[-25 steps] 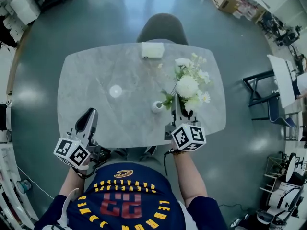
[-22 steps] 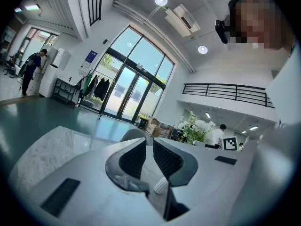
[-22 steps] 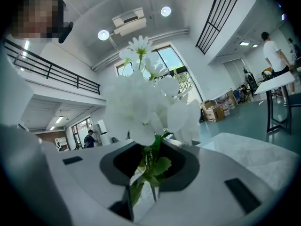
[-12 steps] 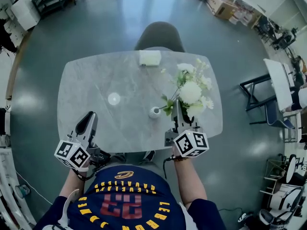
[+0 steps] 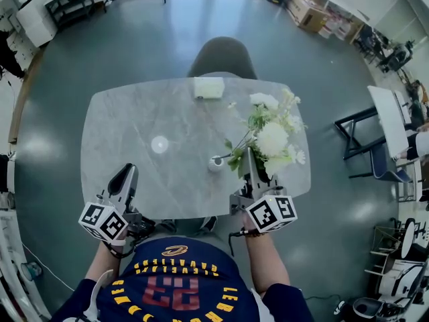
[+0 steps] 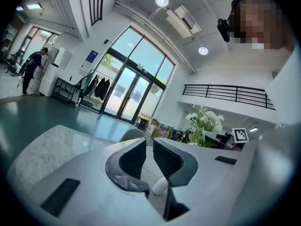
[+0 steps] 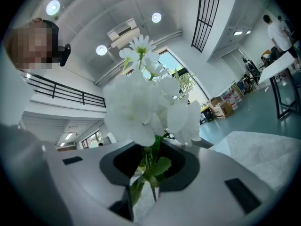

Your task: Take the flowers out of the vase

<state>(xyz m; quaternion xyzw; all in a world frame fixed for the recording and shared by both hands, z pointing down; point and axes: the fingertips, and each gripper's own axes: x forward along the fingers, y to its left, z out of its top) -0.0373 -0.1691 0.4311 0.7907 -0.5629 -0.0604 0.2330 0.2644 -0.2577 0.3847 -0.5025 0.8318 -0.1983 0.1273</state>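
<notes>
Pinching flowers [image 5: 271,138] by slanting stems, right gripper [image 5: 250,158] just right of vase [image 5: 215,164], stem tips perhaps inside it; left gripper [image 5: 126,173] pressed together empty, well left.

We see bright, even daylight, round ceiling lamps [image 7: 52,7] glaring, flowers [image 7: 141,107] overexposed and soft, fisheye edges bent and darkened

Bunch of flowers [image 5: 271,138]: white blooms of several sizes, green leaves and stems. Gripped low on the stems between the jaws of the right gripper [image 5: 249,158], heads leaning up and away over the desk [image 5: 134,133]. Small white vase [image 5: 216,164]: ribbed, upright on the desk, just left of the lowest leaves. Unclear whether the stem ends are free of its mouth.
</notes>
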